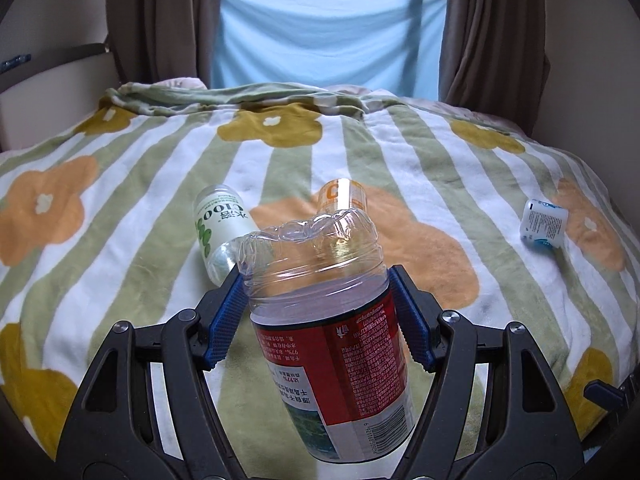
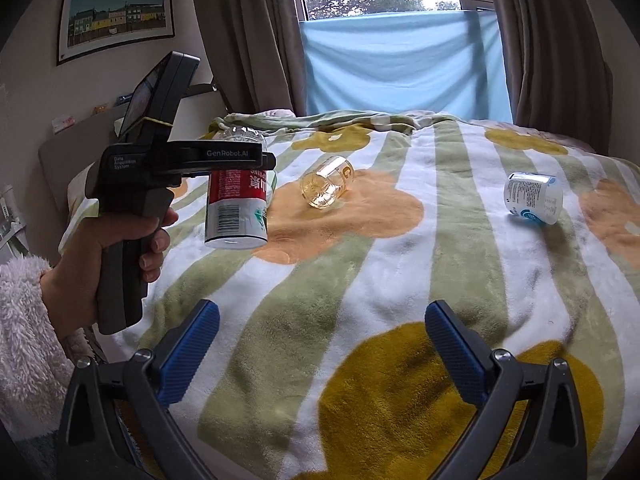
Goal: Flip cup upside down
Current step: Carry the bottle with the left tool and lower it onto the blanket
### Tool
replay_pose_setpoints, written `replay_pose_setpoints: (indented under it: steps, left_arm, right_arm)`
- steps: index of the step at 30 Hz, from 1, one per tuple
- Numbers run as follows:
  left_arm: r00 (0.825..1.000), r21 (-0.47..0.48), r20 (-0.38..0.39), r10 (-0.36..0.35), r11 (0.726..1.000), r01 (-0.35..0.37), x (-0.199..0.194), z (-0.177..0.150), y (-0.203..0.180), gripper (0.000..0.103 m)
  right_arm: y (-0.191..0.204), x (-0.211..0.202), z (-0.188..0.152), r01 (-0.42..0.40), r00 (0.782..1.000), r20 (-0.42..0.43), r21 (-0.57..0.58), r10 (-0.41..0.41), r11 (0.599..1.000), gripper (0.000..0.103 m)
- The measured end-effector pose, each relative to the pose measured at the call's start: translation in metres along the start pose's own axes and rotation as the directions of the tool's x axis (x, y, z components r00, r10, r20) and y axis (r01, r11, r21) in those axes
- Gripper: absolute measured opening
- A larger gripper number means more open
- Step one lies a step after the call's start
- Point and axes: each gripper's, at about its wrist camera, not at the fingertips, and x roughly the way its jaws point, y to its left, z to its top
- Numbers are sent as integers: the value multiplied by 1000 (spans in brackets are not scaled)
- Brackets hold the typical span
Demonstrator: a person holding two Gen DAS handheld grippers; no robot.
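The left claw (image 1: 318, 312) grips the red-labelled cup (image 1: 328, 340), holding it clear above the bed (image 1: 400, 152) near its left edge. The right claw (image 2: 320, 356) hangs open over the blanket's near edge.

Clear red-labelled cup (image 1: 332, 312), base up, seemingly inverted, held above the blanket.

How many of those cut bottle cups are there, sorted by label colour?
Red-labelled clear plastic cup, held in the left tool: 1
Green-labelled clear plastic cup lying on the blanket: 1
Orange-labelled clear plastic cup lying on the blanket: 1
White-and-blue-labelled plastic cup lying on the blanket: 1
Total: 4
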Motion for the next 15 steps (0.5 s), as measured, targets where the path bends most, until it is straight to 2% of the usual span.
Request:
replay_pose_setpoints:
  steps: [6,11,15]
  left_arm:
    - [991,38,130,27,999,-32,4,-10,-9,67]
    - [990,55,138,41,997,-49,23,-11,-17,67]
    - [995,58,95,33,998,-39,33,-21,-17,67]
  right_arm:
    - [1,8,0,0,1000,-27,-12,0,1000,103]
    - [-1,9,-1,2,1000,-32,-7,-2,1000,103]
    - [-4,10,-1,1,999,-32,10,-1,1000,103]
